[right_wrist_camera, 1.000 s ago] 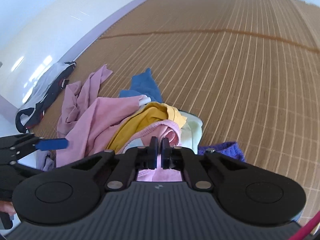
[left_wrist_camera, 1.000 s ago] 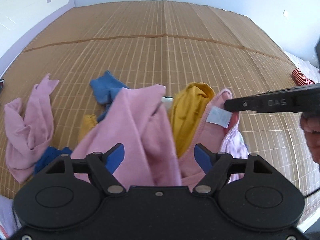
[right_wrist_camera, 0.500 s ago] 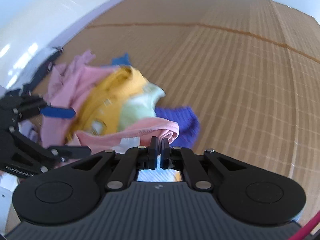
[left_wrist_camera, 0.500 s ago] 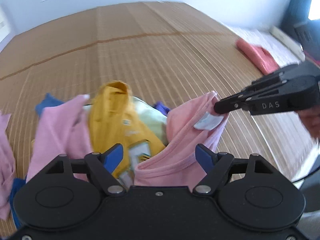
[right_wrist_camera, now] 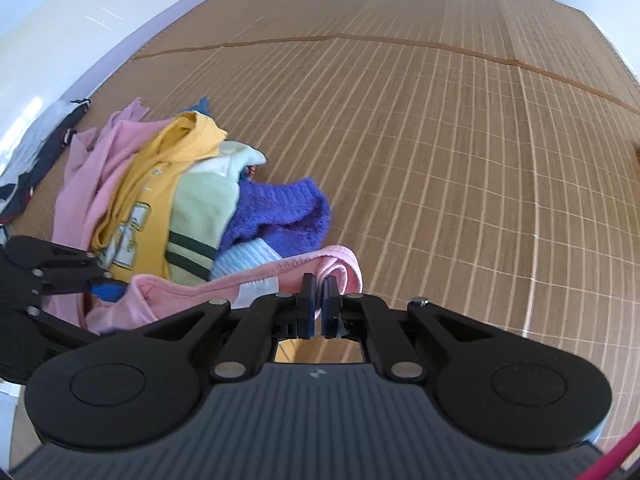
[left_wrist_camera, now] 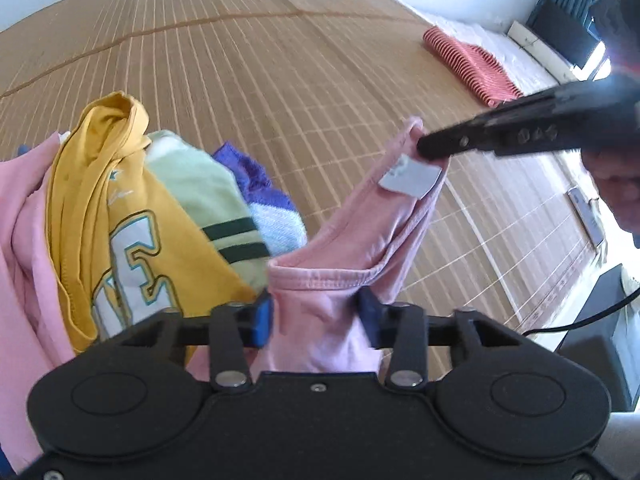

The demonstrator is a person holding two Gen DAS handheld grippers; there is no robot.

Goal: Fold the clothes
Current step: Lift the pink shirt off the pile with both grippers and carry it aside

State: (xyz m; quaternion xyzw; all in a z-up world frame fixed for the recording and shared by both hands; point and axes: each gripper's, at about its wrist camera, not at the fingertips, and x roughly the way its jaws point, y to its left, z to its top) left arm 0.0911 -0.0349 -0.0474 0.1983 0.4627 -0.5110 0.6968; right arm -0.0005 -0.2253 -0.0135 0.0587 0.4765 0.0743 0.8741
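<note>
A pink garment (left_wrist_camera: 352, 240) hangs stretched by its neckline between my two grippers, with a white label showing inside the collar. My left gripper (left_wrist_camera: 316, 314) is closing: its blue pads touch both sides of a bunched fold of pink cloth. My right gripper (right_wrist_camera: 319, 304) is shut on the collar's other end, and in the left wrist view the right gripper (left_wrist_camera: 422, 146) pinches the cloth just above the label. In the right wrist view the left gripper (right_wrist_camera: 102, 286) stands at the pink garment's (right_wrist_camera: 240, 280) left end.
A heap lies on the bamboo mat (right_wrist_camera: 440, 140): a yellow printed shirt (left_wrist_camera: 120, 208), a pale green top (left_wrist_camera: 200, 184), a purple knit (right_wrist_camera: 280, 208) and more pink cloth (left_wrist_camera: 20, 240). A red striped cloth (left_wrist_camera: 468, 64) lies far right. A dark and white garment (right_wrist_camera: 36, 148) lies by the wall.
My left gripper swung right across the heap to the pink neckline, and its wide jaws narrowed onto the cloth. The right gripper, still shut, drew the collar rightwards off the heap.
</note>
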